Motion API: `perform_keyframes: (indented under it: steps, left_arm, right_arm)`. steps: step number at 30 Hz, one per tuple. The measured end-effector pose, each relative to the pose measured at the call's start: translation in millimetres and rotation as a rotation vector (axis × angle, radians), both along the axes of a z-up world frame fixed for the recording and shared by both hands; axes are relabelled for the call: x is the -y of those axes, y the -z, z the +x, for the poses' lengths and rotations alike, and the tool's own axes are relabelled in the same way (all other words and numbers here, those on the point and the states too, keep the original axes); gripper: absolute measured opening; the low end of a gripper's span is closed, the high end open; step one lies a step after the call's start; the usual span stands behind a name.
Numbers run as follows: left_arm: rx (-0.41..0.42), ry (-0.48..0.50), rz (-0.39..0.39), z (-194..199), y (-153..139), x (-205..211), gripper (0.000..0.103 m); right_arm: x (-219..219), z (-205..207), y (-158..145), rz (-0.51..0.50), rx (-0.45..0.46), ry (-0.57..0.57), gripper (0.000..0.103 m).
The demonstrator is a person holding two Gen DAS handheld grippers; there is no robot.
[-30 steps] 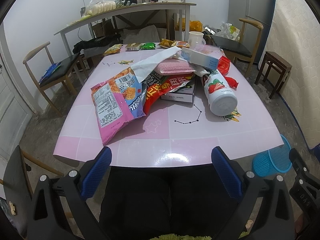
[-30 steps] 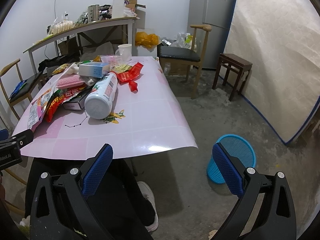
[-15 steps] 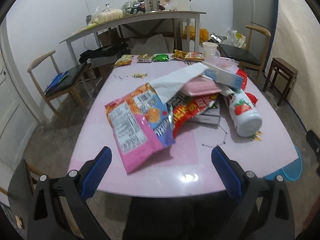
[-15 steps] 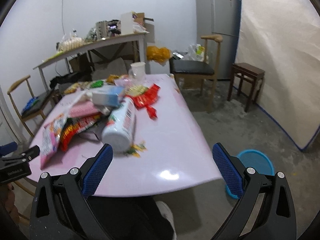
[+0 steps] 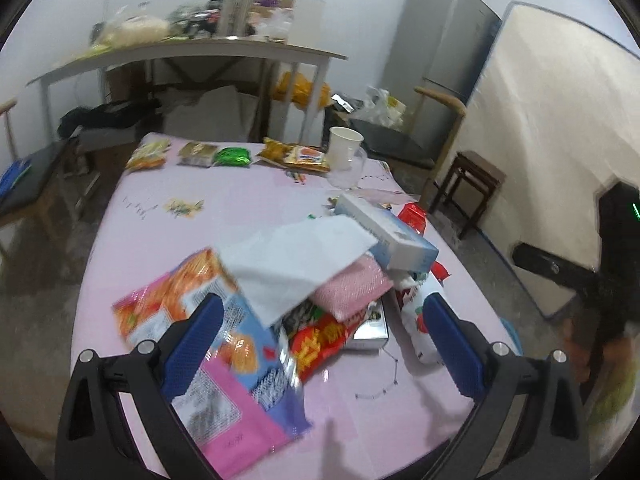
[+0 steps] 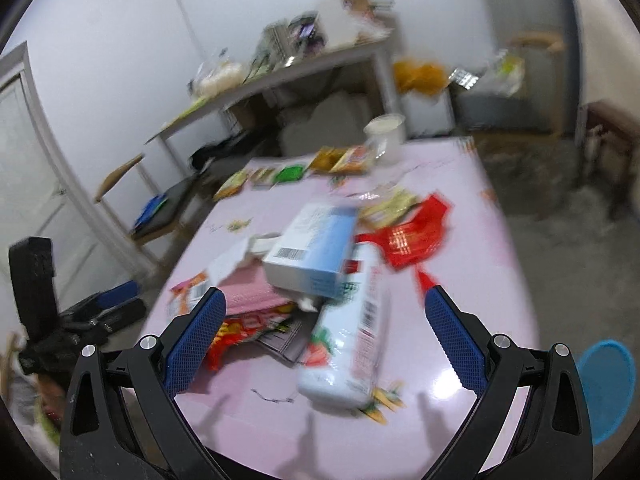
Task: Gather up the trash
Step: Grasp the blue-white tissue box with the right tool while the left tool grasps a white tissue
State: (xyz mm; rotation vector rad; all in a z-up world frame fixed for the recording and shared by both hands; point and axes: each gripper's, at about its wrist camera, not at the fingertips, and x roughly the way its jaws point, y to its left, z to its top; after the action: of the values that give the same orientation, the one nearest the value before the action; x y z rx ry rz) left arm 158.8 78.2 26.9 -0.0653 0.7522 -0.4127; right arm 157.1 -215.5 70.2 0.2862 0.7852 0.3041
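Pink tabletop point(image 5: 248, 204) carries my trash heap, the snack bag point(image 5: 208, 344) nearest, red wrapper and tissue box behind it, and with both left gripper point(image 5: 320, 340) and right gripper point(image 6: 322, 336) spread empty I risk toppling the strawberry bottle point(image 6: 348, 344) beside the bag; no print is legible.

Home dining room, pink table point(image 5: 248, 200), wooden chair point(image 5: 436, 120), fridge point(image 5: 440, 60)
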Motion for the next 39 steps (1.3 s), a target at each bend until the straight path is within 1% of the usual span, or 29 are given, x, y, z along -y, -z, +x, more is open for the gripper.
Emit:
perform_keyframes:
  steps: [2, 4, 5, 7, 10, 11, 13, 14, 16, 17, 19, 20, 22, 23, 24, 25, 26, 27, 29, 30, 31, 33, 37, 39]
  left_arm:
    - [0.015, 0.017, 0.048, 12, 1, 15, 0.097]
    - [0.012, 0.025, 0.095, 24, 8, 23, 0.086]
    - [0.007, 0.031, 0.126, 30, 11, 29, 0.083]
    - [0.010, 0.034, 0.210, 40, 20, 42, 0.072]
    - [0.013, 0.041, 0.316, 53, 35, 57, 0.061]
    - [0.005, 0.042, 0.336, 56, 40, 58, 0.058]
    - [-0.012, 0.045, 0.370, 63, 50, 62, 0.046]
    - [-0.016, 0.048, 0.372, 65, 52, 63, 0.043]
    - [-0.027, 0.049, 0.360, 68, 54, 61, 0.024]
    - [-0.032, 0.047, 0.351, 69, 53, 60, 0.019]
    - [-0.046, 0.037, 0.330, 72, 53, 56, 0.004]
    - [-0.051, 0.031, 0.319, 74, 53, 54, 0.003]
    - [-0.064, 0.027, 0.275, 76, 50, 49, 0.002]
    - [-0.067, 0.026, 0.258, 76, 49, 47, 0.001]
    - [-0.067, 0.023, 0.233, 77, 46, 44, 0.001]
    - [-0.063, 0.020, 0.217, 76, 43, 42, 0.001]
    - [-0.059, 0.018, 0.204, 77, 41, 41, 0.000]
    - [-0.056, 0.012, 0.190, 77, 39, 38, 0.000]
    - [-0.054, 0.007, 0.170, 77, 36, 36, 0.000]
    - [-0.057, 0.009, 0.156, 77, 36, 35, 0.000]
    - [-0.059, 0.008, 0.149, 77, 35, 34, 0.000]
    - [-0.067, 0.009, 0.129, 78, 36, 34, 0.000]
    - [-0.066, 0.004, 0.087, 77, 33, 30, 0.000]
    - [-0.061, 0.001, 0.062, 77, 30, 27, 0.000]
  right_arm:
    - [-7, 31, 6, 0.037, -0.077, -0.055, 0.095]
    - [-12, 55, 12, 0.048, -0.136, -0.076, 0.095]
    - [-16, 67, 15, 0.055, -0.160, -0.095, 0.095]
    - [-21, 86, 23, 0.059, -0.208, -0.122, 0.095]
    - [-28, 111, 38, 0.049, -0.274, -0.150, 0.095]
    - [-31, 118, 44, 0.038, -0.298, -0.154, 0.095]
    - [-35, 127, 55, 0.029, -0.337, -0.169, 0.095]
    - [-35, 133, 60, 0.023, -0.354, -0.168, 0.095]
    - [-35, 136, 65, 0.040, -0.379, -0.180, 0.095]
    - [-34, 136, 65, 0.048, -0.385, -0.182, 0.095]
    - [-31, 136, 65, 0.061, -0.391, -0.183, 0.085]
    - [-28, 135, 65, 0.076, -0.395, -0.181, 0.083]
    - [-26, 136, 65, 0.092, -0.398, -0.176, 0.073]
    - [-24, 134, 63, 0.100, -0.397, -0.174, 0.070]
    - [-22, 134, 63, 0.106, -0.397, -0.171, 0.064]
    - [-20, 135, 63, 0.113, -0.401, -0.172, 0.062]
    - [-20, 138, 64, 0.118, -0.410, -0.171, 0.062]
    - [-19, 140, 65, 0.119, -0.417, -0.164, 0.062]
    - [-18, 143, 63, 0.117, -0.425, -0.147, 0.065]
    - [-18, 144, 62, 0.116, -0.429, -0.139, 0.075]
    - [-17, 145, 61, 0.115, -0.432, -0.120, 0.087]
    - [-17, 150, 58, 0.098, -0.435, -0.084, 0.095]
    - [-30, 160, 61, 0.050, -0.481, -0.087, 0.095]
    - [-41, 168, 65, 0.007, -0.510, -0.090, 0.095]
